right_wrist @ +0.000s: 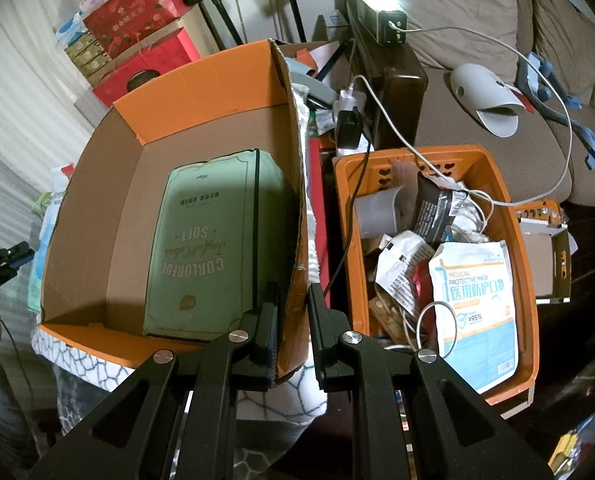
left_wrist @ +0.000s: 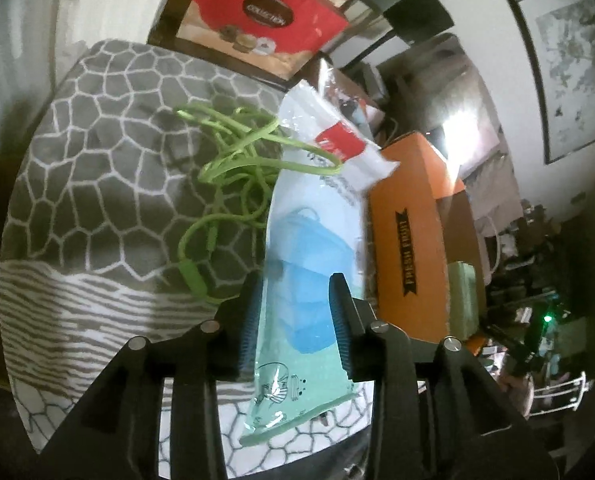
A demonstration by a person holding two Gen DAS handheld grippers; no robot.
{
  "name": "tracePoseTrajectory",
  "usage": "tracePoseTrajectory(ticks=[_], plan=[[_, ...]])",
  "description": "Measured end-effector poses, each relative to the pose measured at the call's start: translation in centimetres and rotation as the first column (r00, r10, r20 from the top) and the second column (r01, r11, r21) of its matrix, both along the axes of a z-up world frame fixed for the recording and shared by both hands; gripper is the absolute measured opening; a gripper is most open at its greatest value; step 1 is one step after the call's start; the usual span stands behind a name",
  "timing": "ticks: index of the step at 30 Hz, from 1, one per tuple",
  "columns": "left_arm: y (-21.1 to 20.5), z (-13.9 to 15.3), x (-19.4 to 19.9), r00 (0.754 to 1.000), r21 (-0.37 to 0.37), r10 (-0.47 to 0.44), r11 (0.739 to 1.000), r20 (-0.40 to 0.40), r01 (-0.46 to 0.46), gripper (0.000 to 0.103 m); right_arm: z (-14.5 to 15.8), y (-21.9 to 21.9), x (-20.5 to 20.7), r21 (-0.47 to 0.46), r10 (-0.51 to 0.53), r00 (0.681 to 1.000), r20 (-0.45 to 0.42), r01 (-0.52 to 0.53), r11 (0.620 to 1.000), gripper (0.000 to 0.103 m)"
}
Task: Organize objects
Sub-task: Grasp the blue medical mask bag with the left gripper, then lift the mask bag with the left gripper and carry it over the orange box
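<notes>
In the left wrist view my left gripper has its fingers on either side of a clear packet of blue face masks that lies on a grey patterned blanket. A tangled green cord lies just left of the packet. The orange cardboard box stands to the right. In the right wrist view my right gripper is shut on the right wall of that orange box. A green tissue pack lies inside the box.
An orange plastic basket full of mask packets, wrappers and cables stands right of the box. A white cable runs from a power strip into it. A sofa lies behind. Red gift boxes stack at the back left.
</notes>
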State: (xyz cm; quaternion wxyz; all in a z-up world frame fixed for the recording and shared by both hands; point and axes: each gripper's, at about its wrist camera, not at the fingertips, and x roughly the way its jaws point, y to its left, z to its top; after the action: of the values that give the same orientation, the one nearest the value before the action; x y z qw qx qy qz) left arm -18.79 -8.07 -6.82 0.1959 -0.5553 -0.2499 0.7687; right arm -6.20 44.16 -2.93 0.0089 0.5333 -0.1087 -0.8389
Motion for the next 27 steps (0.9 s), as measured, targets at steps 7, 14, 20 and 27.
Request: tracePoseTrajectory(ticks=[7, 14, 20, 27], plan=[[0.2, -2.0, -0.3, 0.998, 0.015, -0.023, 1.000, 0.057, 0.022, 0.038, -0.1, 0.0, 0.0, -0.005, -0.001, 1.000, 0.007, 0.001, 1.000, 0.015], [-0.6, -2.6, 0.1, 0.999, -0.034, -0.021, 0.999, 0.050, 0.023, 0.055, -0.1, 0.0, 0.0, -0.004, 0.000, 1.000, 0.007, 0.000, 1.000, 0.015], [-0.6, -3.9, 0.4, 0.992, 0.013, -0.090, 0.996, 0.085, 0.089, 0.055, -0.1, -0.1, 0.0, -0.004, -0.001, 1.000, 0.008, 0.001, 1.000, 0.015], [2.0, -3.1, 0.9, 0.981, 0.079, -0.187, 0.980, 0.041, 0.184, 0.033, -0.2, -0.1, -0.1, 0.004, 0.001, 1.000, 0.011, -0.001, 1.000, 0.015]])
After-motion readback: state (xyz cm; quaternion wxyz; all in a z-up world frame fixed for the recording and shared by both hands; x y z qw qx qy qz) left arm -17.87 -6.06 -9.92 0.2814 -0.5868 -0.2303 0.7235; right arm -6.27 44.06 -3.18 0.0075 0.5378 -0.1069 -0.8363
